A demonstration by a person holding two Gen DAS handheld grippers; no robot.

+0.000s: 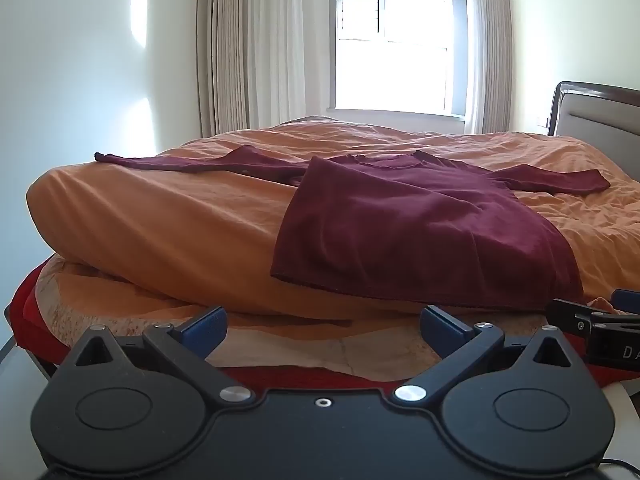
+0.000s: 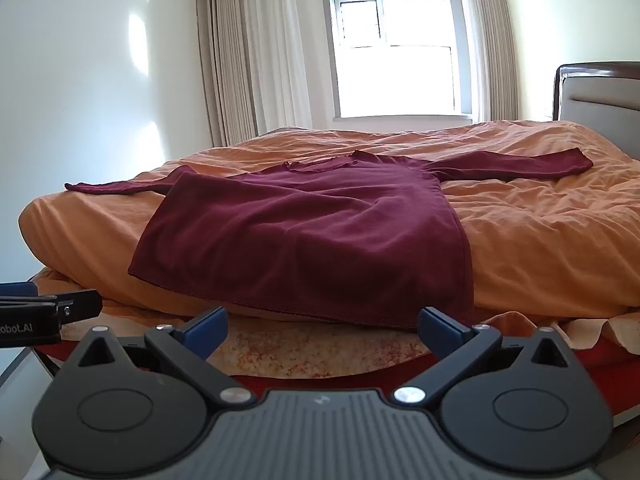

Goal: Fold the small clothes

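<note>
A dark red long-sleeved top (image 1: 420, 220) lies spread flat on the orange duvet (image 1: 180, 216), both sleeves stretched out sideways, hem toward me. It also shows in the right wrist view (image 2: 320, 232). My left gripper (image 1: 322, 330) is open and empty, short of the bed's near edge, left of the hem. My right gripper (image 2: 322, 330) is open and empty, just short of the hem's right corner. The right gripper shows at the left wrist view's right edge (image 1: 592, 322); the left gripper shows at the right wrist view's left edge (image 2: 48, 314).
The bed has a patterned sheet (image 2: 320, 352) under the duvet and a red edge below. A padded headboard (image 2: 600, 96) stands at the right. A window (image 2: 396, 48) with curtains is behind the bed, a white wall at left.
</note>
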